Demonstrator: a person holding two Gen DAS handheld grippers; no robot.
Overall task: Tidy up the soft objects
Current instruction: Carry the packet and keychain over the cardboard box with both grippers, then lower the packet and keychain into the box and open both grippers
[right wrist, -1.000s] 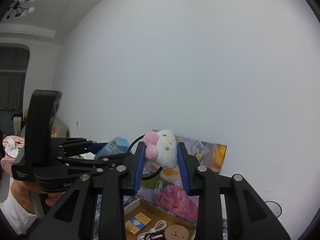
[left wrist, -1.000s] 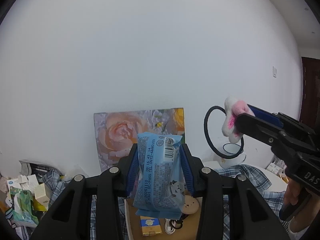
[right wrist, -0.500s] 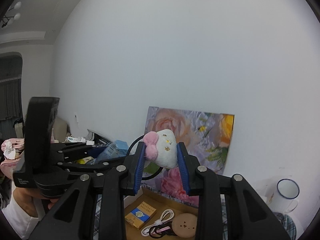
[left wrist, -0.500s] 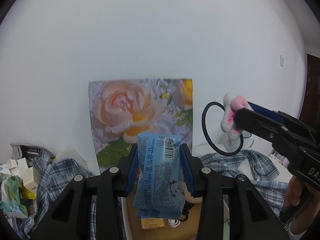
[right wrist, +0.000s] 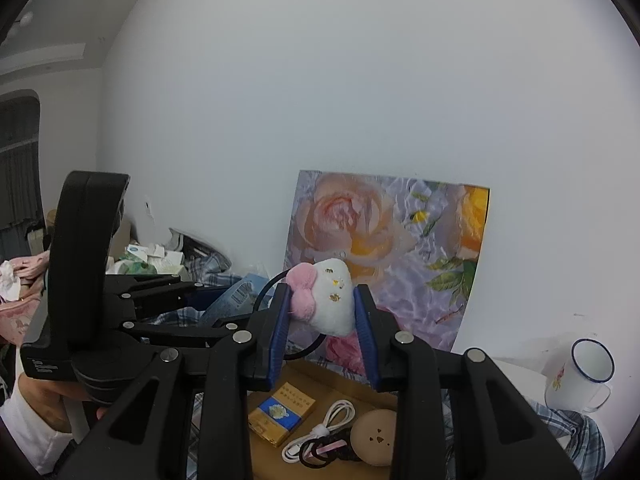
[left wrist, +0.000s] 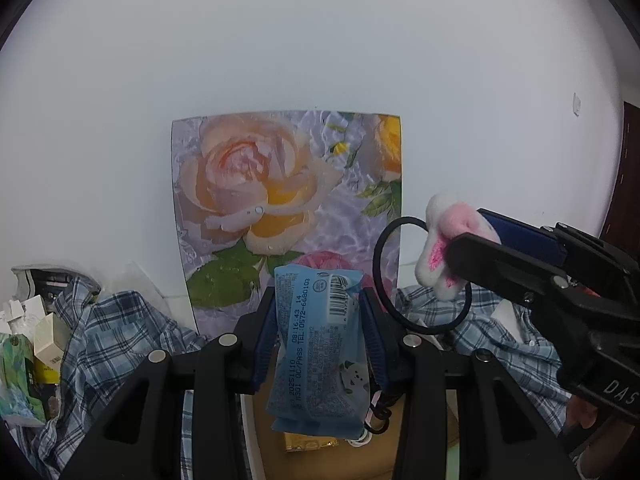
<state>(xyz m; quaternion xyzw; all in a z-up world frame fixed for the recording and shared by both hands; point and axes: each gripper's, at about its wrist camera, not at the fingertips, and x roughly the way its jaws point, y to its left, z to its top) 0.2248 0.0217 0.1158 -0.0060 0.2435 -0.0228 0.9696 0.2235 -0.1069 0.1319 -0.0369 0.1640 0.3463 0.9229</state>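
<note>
Both grippers are loaded and held above the work area. In the left wrist view the left gripper [left wrist: 320,340] has its blue pads pressed against the sides of a blue packet [left wrist: 320,352], which stands upright between them and hangs down past the fingers. In the right wrist view the right gripper [right wrist: 322,332] is clamped tight on a small white plush charm with a pink bow [right wrist: 326,304]; its black hair tie loop [right wrist: 272,284] sticks out to the left of the fingers and behind them.

Below and ahead of both sits a cardboard tray [right wrist: 320,376], lying on a plaid cloth [left wrist: 112,344] in front of a flower picture [right wrist: 384,248] that leans on the wall. The tray already holds a blue-and-yellow box [right wrist: 282,416], a white cable [right wrist: 320,428], some dark hair ties [right wrist: 320,448] and a round tan disc [right wrist: 374,442] (whether these were sorted there or simply belong there cannot be told).

Judged from this, the task is midway: two soft things are picked up but neither is set down yet. The tray looks the likely destination, with bare cardboard near its back edge. A white mug [right wrist: 580,380] stands well off to the right, and loose clutter [left wrist: 24,360] on the left remains to be dealt with.
</note>
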